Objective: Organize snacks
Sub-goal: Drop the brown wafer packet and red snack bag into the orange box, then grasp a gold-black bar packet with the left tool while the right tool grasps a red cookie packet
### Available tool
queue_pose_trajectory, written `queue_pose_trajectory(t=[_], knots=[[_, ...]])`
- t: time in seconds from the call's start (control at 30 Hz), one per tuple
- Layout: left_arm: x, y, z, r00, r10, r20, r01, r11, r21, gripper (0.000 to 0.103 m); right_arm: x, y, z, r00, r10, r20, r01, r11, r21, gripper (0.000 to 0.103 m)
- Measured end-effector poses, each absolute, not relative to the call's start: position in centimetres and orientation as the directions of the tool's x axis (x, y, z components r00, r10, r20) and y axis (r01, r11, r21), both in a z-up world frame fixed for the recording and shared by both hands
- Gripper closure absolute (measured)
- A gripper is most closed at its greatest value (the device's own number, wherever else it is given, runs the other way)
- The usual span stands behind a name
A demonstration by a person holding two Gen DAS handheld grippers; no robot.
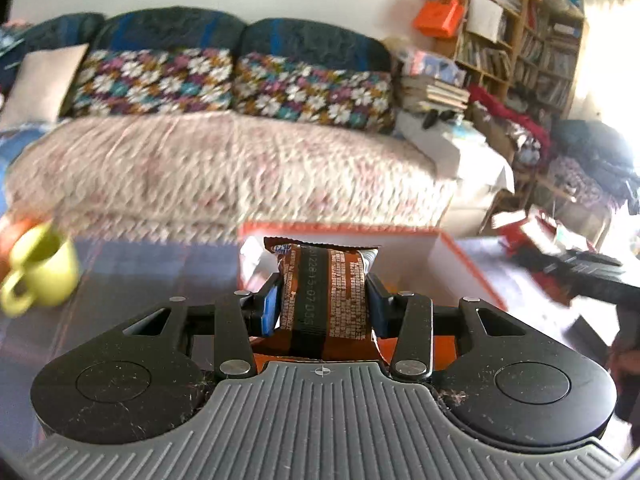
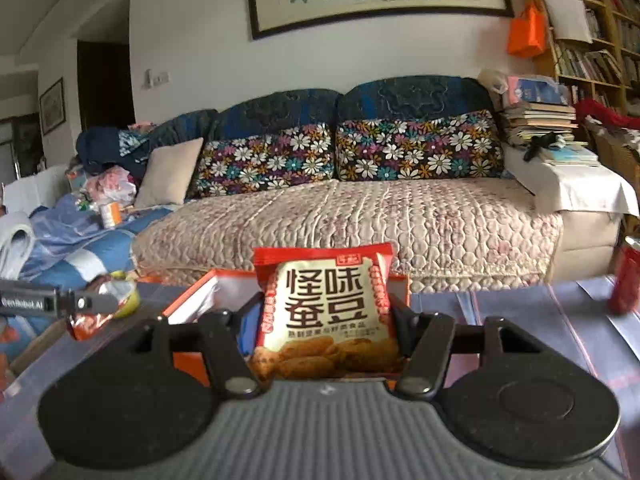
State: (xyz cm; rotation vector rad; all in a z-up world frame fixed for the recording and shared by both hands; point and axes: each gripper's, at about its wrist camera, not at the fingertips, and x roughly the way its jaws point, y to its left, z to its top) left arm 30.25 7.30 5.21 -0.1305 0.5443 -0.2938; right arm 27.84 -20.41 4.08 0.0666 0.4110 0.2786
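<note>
My left gripper (image 1: 323, 300) is shut on a brown and orange snack packet (image 1: 325, 292), held upright over the near side of an orange-rimmed white box (image 1: 468, 264). My right gripper (image 2: 324, 316) is shut on a red and cream broad-bean snack packet (image 2: 326, 308), held above the same box (image 2: 192, 300). In the right wrist view the left gripper's tip with its packet (image 2: 92, 312) shows at the far left.
A yellow-green mug (image 1: 42, 272) stands on the glass table at left. A red can (image 2: 626, 280) stands at right. A sofa (image 2: 360, 216) with a quilted cover lies beyond the table. Black remotes (image 1: 588, 264) lie at right.
</note>
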Motion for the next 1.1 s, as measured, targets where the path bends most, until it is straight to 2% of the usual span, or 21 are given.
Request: queue_pose_trajectory(t=[0.13, 0.2, 0.23, 0.27, 0.33, 0.4, 0.47, 0.53, 0.77, 0.83, 0.93, 1.07, 1.1], knots=[[36.7, 3.9, 3.8, 0.801, -0.314, -0.510, 0.266, 0.949, -0.168, 0.100, 34.7, -20.0, 2.0, 0.856, 0.279, -0.435, -0.258, 0.960, 0.107, 0.037], [38.7, 2.8, 2.1, 0.787, -0.303, -0.538, 0.257, 0.953, -0.161, 0.091, 36.4, -19.8, 0.8, 0.846, 0.289, -0.449, -0.258, 0.957, 0.130, 0.030], [39.3, 2.6, 1.5, 0.774, -0.296, -0.559, 0.246, 0.955, -0.164, 0.080, 36.7, -19.8, 0.5, 0.842, 0.295, -0.451, -0.256, 0.956, 0.145, 0.019], [39.3, 2.6, 0.9, 0.763, -0.292, -0.577, 0.234, 0.957, -0.174, 0.074, 36.5, -20.0, 0.2, 0.842, 0.304, -0.447, -0.255, 0.952, 0.168, 0.009], [37.8, 3.0, 0.4, 0.758, -0.317, -0.570, 0.249, 0.948, -0.197, 0.073, 34.7, -20.6, 0.4, 0.861, 0.310, -0.404, -0.252, 0.949, 0.192, 0.001], [35.0, 3.6, 0.5, 0.771, -0.316, -0.554, 0.248, 0.949, -0.195, 0.068, 32.3, -21.0, 1.0, 0.880, 0.290, -0.376, -0.240, 0.955, 0.175, 0.001], [31.7, 4.4, 0.9, 0.787, -0.305, -0.537, 0.244, 0.952, -0.184, 0.055, 29.7, -21.7, 1.5, 0.893, 0.268, -0.362, -0.224, 0.962, 0.159, 0.001], [28.0, 5.2, 1.2, 0.798, -0.293, -0.526, 0.244, 0.956, -0.162, 0.052, 26.7, -22.7, 1.6, 0.898, 0.254, -0.359, -0.207, 0.964, 0.166, 0.001], [17.1, 6.8, -1.1, 0.772, -0.222, -0.595, 0.194, 0.975, -0.113, 0.047, 17.6, -24.7, -2.1, 0.884, 0.182, -0.430, -0.105, 0.975, 0.197, 0.000], [14.7, 6.7, -2.5, 0.743, -0.225, -0.631, 0.179, 0.974, -0.136, 0.047, 15.8, -25.5, -3.9, 0.872, 0.168, -0.459, -0.063, 0.970, 0.236, 0.000], [12.3, 6.0, -4.6, 0.679, -0.269, -0.683, 0.167, 0.963, -0.214, 0.048, 13.0, -26.5, -6.6, 0.882, 0.144, -0.449, 0.002, 0.951, 0.310, 0.000], [12.2, 3.7, -5.2, 0.644, -0.319, -0.695, 0.178, 0.946, -0.270, 0.050, 12.1, -27.8, -9.1, 0.852, 0.177, -0.492, 0.061, 0.901, 0.430, 0.000], [12.6, 3.1, -5.1, 0.650, -0.318, -0.691, 0.174, 0.947, -0.271, 0.050, 12.0, -28.1, -8.9, 0.860, 0.195, -0.472, 0.045, 0.892, 0.449, 0.000]])
